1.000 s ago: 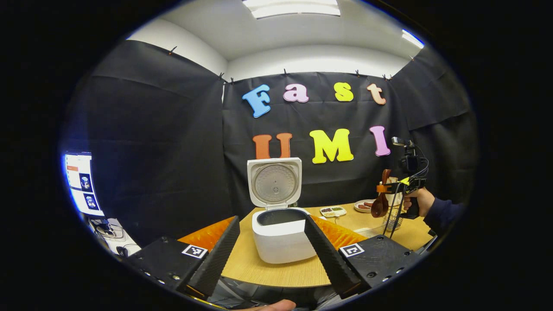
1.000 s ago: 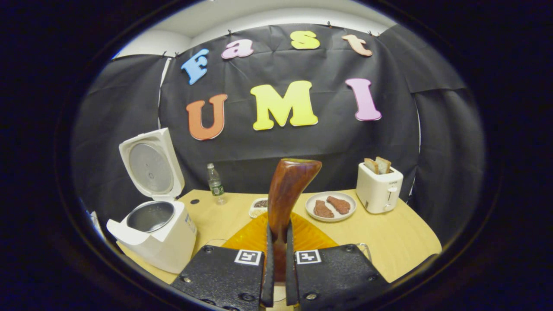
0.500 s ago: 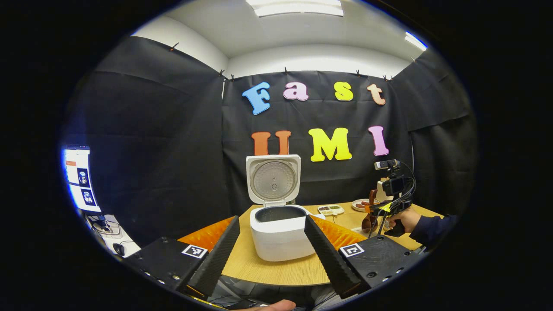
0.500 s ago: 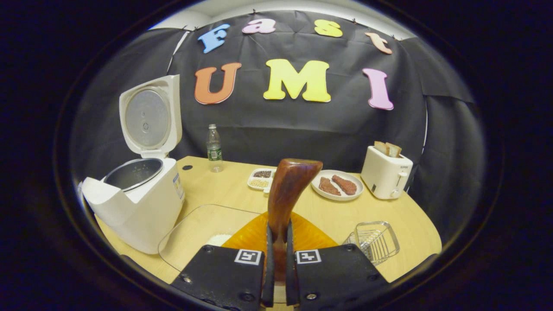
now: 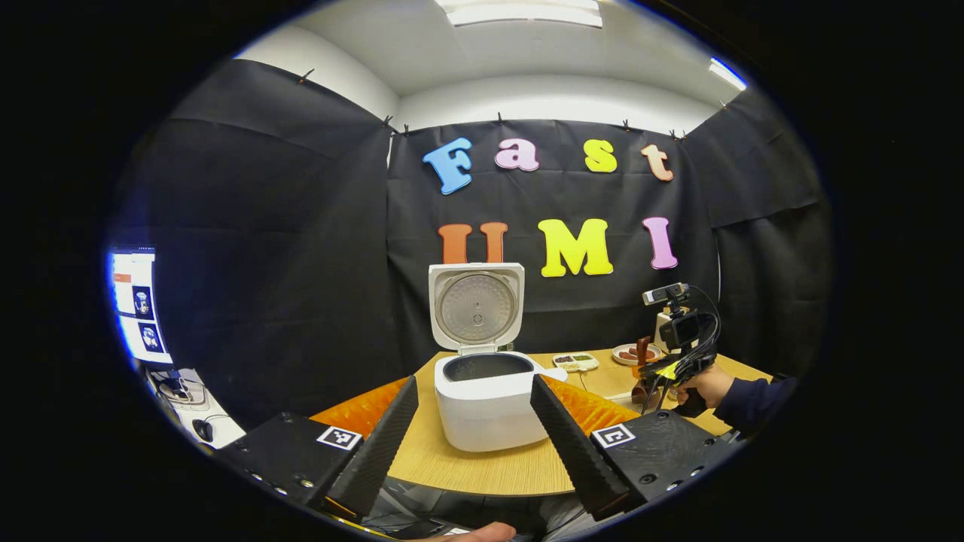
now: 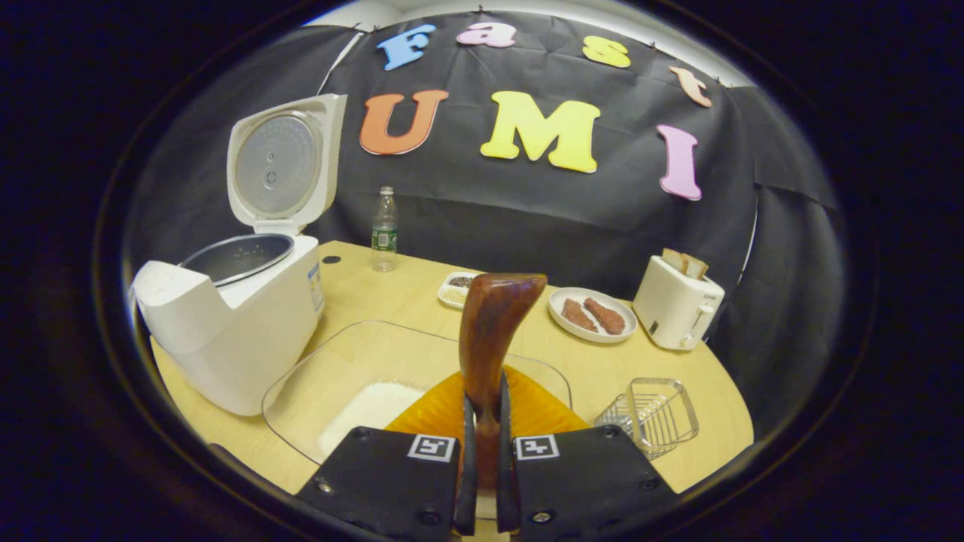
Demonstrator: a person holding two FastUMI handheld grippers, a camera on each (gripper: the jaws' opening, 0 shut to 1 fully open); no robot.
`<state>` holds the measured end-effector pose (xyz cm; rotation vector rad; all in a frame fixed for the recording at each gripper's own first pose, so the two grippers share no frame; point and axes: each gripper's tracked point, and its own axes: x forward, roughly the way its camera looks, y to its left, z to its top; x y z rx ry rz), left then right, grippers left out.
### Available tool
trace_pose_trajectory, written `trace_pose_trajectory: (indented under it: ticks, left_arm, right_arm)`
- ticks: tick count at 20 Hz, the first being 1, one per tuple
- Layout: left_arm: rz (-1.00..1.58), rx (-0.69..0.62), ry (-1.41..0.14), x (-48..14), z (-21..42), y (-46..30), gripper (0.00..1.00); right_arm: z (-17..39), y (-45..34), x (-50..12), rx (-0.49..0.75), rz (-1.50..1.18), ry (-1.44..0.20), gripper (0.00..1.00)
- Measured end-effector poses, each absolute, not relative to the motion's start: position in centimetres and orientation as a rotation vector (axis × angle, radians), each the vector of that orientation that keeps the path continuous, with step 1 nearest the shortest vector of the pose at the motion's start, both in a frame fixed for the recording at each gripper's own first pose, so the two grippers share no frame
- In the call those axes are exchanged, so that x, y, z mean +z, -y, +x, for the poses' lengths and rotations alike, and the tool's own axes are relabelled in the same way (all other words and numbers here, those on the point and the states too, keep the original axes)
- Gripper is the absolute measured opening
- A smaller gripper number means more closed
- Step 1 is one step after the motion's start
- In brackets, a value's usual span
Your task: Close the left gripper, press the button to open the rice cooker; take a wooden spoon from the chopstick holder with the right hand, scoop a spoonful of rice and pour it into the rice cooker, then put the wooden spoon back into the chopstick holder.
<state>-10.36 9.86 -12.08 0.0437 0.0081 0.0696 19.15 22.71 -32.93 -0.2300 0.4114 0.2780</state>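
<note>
1. Left gripper view: left claw (image 5: 473,421) gapes open and empty before one rice cooker (image 5: 488,397), lid up, on the bench (image 5: 482,470).
2. Right gripper view: right claw (image 6: 482,452) clamps one upright wooden spoon (image 6: 489,331); rice (image 6: 370,406) lies just below-left in one glass dish (image 6: 331,361); chopstick holder (image 6: 651,414) sits right.

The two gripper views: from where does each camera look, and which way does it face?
Left gripper view: rides on the open left gripper, facing the open rice cooker across the table; the right gripper and a hand show farther off.
Right gripper view: rides on the right gripper, shut on the wooden spoon, looking down over the glass dish of rice.
Shared: the rice cooker, the plate.
</note>
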Motion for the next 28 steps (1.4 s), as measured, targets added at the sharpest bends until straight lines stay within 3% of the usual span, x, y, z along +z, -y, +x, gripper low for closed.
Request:
trace_pose_trajectory:
  ticks: [17,28]
  left_arm:
    - [0.023,0.077,-0.030,-12.7,-10.2,-10.2,0.95]
    - [0.046,0.058,-0.029,-12.5,-10.4,-9.9,0.95]
  right_arm:
    - [17.9,-28.2,-33.9,0.498,0.233,-0.478,0.16]
    - [19.1,-24.2,-29.8,0.432,0.583,-0.400,0.16]
